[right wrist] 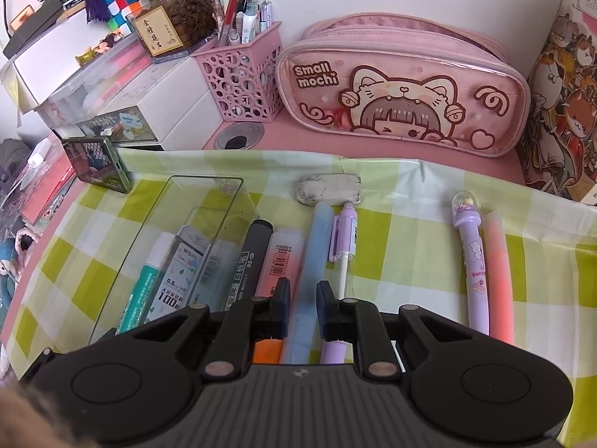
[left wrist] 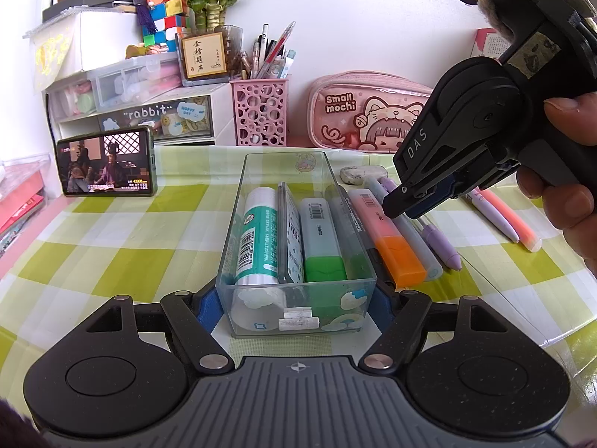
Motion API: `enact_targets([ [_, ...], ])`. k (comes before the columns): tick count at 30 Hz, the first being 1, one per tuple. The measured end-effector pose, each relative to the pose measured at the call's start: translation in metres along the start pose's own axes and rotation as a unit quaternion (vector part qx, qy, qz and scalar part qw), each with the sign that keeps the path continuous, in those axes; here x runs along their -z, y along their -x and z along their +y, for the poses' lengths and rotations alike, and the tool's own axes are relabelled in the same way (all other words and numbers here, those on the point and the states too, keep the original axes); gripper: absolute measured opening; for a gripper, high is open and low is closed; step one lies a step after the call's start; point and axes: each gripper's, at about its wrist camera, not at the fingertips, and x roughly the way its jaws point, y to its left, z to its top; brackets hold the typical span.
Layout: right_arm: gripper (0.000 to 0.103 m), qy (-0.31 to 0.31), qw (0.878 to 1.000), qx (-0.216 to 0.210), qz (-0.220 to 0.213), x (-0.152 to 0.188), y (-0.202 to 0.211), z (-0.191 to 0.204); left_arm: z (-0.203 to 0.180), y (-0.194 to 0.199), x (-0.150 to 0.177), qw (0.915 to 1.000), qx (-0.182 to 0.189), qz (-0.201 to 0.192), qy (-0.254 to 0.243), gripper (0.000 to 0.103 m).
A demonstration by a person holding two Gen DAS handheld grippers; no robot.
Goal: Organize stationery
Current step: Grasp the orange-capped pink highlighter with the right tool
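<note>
Your right gripper (right wrist: 303, 308) straddles the blue highlighter (right wrist: 311, 261), jaws narrowed nearly onto it; whether the pads press yet is probably too close to call. Your left gripper (left wrist: 294, 308) clamps the near end of the clear organizer box (left wrist: 298, 291), steadying it for loading. The glue stick (left wrist: 257, 239) and green highlighter (left wrist: 321, 242) lie inside; your right gripper hides the blue highlighter's near end.

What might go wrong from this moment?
1. The right gripper straddles the blue pen, packed between an orange highlighter and a purple pen; closing may nudge or pinch a neighbour.
2. The clear box, clamped by the left gripper, looks nearly full.
</note>
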Motion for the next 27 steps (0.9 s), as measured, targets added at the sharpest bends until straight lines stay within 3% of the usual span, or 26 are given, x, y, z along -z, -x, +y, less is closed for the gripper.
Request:
enact_targets([
  [4,0.017,0.016,1.000,0.009,0.001,-0.003,-0.002,0.004,0.000,0.000,0.000,1.0000,0.001,0.000,0.001,0.074],
  [10,0.017,-0.035,0.999,-0.003,-0.004,-0.004,0.002,-0.026,-0.001,0.000,0.000,1.0000,0.001,0.000,0.000,0.074],
  [13,0.017,-0.035,0.999,0.014,-0.008,-0.005,0.004,-0.030,-0.001,0.000,0.000,1.0000,0.001,0.000,0.000,0.074],
  [19,0.017,-0.001,1.000,-0.012,-0.018,-0.004,0.006,-0.004,-0.002,0.000,0.000,1.0000,0.000,0.000,-0.001,0.074],
  [21,0.017,0.018,1.000,-0.019,0.001,-0.004,0.000,0.009,-0.002,0.000,0.000,1.0000,0.001,0.000,-0.001,0.074],
  [27,0.023,0.021,1.000,-0.003,0.008,-0.005,-0.008,0.018,-0.002,0.001,0.001,1.0000,0.000,0.000,0.000,0.074],
])
